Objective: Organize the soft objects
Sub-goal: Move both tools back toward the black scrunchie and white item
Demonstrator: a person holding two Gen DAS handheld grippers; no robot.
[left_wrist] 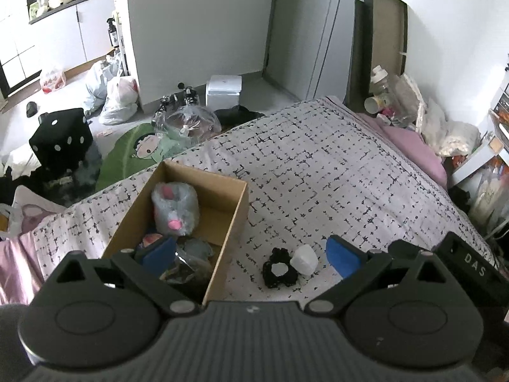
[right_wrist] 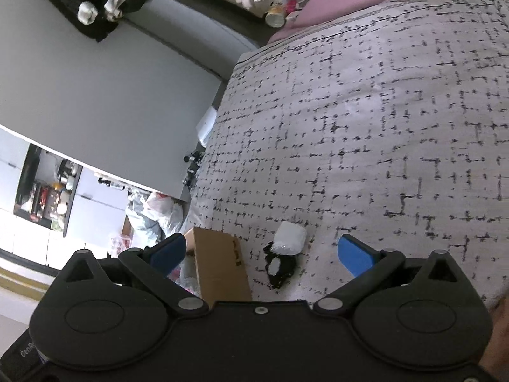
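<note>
1. Two soft things are left loose on the bed (left_wrist: 318, 165): a black scrunchie (left_wrist: 280, 272) and a white soft block (left_wrist: 304, 259). They touch each other and lie just beside the cardboard box (left_wrist: 235, 216), outside its wall.
2. The step in hand looks like picking up one of these two; neither is grasped yet.
3. The left hand-held gripper (left_wrist: 251, 256) hangs above with its jaws spread wide, one finger over the box, the other past the white block. It holds nothing.
4. The right hand-held gripper (right_wrist: 262, 253) is likewise wide and empty, and the pair lies between its fingers.
5. The next move likely calls for lowering onto one item, closing gently so that it does not squash out, then carrying it over the box wall.
6. The box already holds a grey plush with pink patches (left_wrist: 175, 210) and some darker soft items that I cannot identify.
</note>
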